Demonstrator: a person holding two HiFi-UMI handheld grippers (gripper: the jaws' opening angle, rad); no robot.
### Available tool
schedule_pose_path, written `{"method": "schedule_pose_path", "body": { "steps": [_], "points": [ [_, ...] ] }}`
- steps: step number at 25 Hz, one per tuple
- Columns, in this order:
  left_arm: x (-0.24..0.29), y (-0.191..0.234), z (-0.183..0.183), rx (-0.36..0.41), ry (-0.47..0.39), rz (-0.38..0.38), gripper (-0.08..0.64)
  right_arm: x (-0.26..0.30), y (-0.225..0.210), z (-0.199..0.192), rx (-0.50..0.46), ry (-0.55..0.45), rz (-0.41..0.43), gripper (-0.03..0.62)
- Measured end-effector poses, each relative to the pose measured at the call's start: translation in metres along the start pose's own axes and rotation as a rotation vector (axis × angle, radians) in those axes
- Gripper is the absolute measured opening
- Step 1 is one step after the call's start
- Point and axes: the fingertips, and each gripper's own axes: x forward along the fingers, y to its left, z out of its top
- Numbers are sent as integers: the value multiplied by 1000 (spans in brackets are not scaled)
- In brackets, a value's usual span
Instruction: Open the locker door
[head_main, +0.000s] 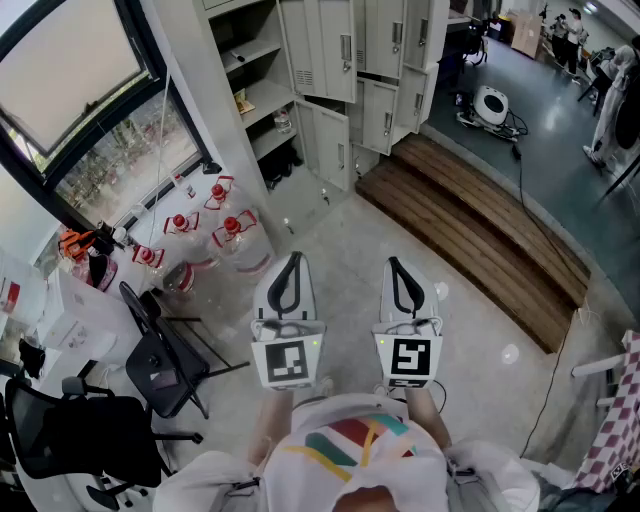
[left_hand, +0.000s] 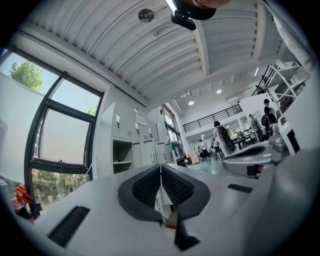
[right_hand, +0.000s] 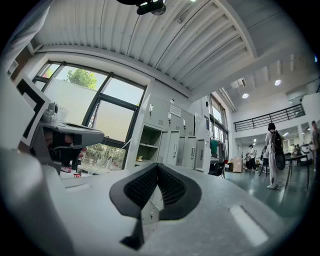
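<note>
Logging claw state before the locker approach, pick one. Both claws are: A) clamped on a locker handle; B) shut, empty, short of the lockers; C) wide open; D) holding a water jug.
B: left claw and right claw are shut on nothing; lockers stand across the floor.

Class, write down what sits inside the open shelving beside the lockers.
The open shelving holds a yellowish item on one shelf and dark things, perhaps shoes, at the bottom. Locker doors hide the neighbouring compartments.
</note>
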Motion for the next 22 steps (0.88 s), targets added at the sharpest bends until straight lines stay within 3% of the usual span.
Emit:
{"method": "schedule_pose_path", "body": {
  "steps": [6, 9, 14, 17, 22],
  "points": [
    [1, -10, 2, -29, -44, 13, 17, -3, -5, -1, -14, -3, 19, 5],
    [0, -12, 6, -19, -4, 17, 17, -4, -8, -3, -28, 1, 35, 5],
    [-2, -17, 4, -50, -33, 75, 17, -11, -23, -7, -5, -16, 47, 5],
    [-4, -32, 6, -51, 8, 95, 17, -20, -39, -7, 25, -37, 73, 5],
    [-4, -72, 9, -63, -11, 91, 17, -38, -68, -18, 25, -34, 119, 5]
  ]
}}
